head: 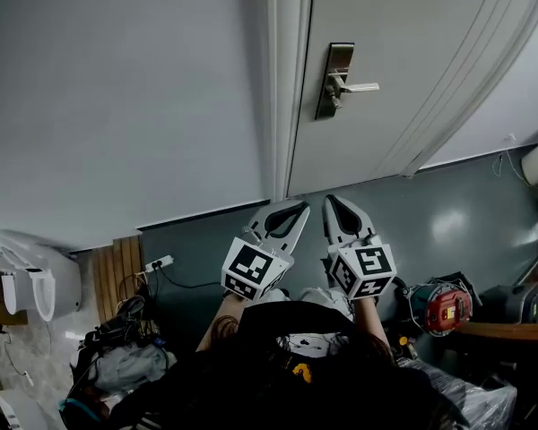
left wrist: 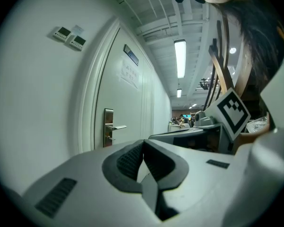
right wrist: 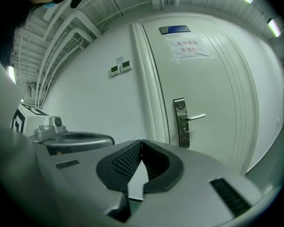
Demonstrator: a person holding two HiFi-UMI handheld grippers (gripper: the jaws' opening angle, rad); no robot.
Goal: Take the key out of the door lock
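Note:
A metal lock plate with a lever handle sits on the closed white door. A small key sticks out of the plate just below the lever, and it also shows as a small stub, the key, in the left gripper view. Both grippers hang side by side well short of the door, pointing toward it. My left gripper is shut with nothing between its pads. My right gripper is shut too and holds nothing.
The door frame runs left of the lock, with grey wall beyond. Two small wall panels and a paper sign show higher up. On the floor are a power strip, a white appliance, bags and a red tool.

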